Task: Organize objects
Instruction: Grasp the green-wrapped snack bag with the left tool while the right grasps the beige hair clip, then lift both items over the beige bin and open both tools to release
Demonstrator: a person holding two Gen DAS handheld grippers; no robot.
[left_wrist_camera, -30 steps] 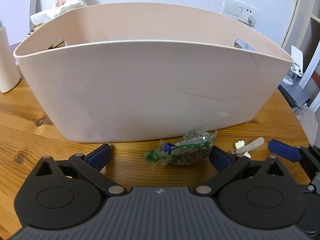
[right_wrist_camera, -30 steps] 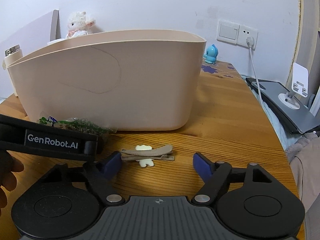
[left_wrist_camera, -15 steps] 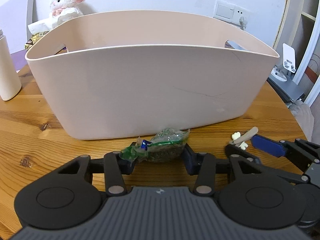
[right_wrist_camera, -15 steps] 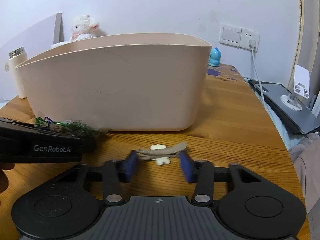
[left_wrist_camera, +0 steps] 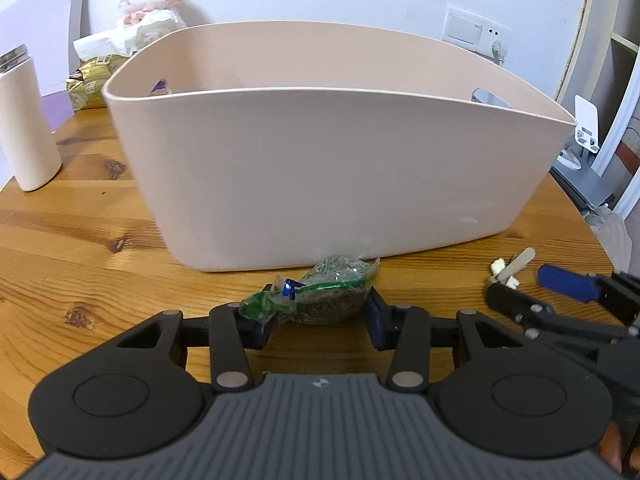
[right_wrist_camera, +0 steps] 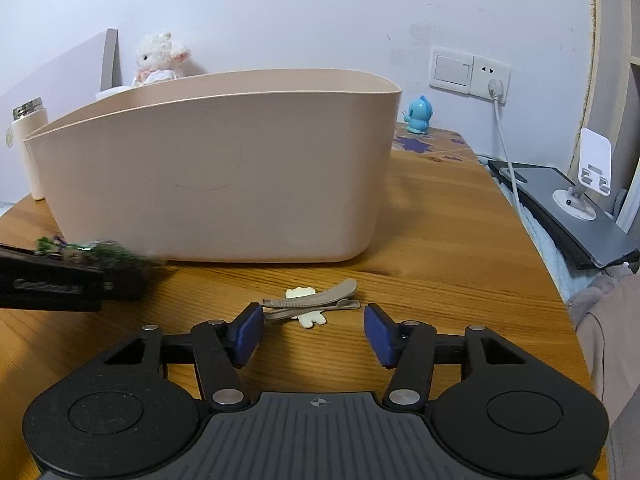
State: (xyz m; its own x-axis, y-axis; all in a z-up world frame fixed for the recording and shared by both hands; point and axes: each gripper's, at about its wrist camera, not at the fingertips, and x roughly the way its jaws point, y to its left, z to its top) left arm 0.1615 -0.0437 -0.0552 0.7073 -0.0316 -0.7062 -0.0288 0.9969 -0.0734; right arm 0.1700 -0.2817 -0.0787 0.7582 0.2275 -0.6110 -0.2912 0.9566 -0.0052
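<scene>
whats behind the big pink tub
Behind the pink tub, a white plush lamb and a gold packet show past its rim, and a blue figurine stands by the wall. Anything lower is hidden by the tub.

Both grippers look identical: left gripper [left_wrist_camera: 318, 318] and right gripper [right_wrist_camera: 314, 330] are matte black with 2 blue-padded fingers [right_wrist_camera: 249, 330], silver pivot screws, round side discs and a ribbed grey centre plate carrying a tiny logo.
</scene>
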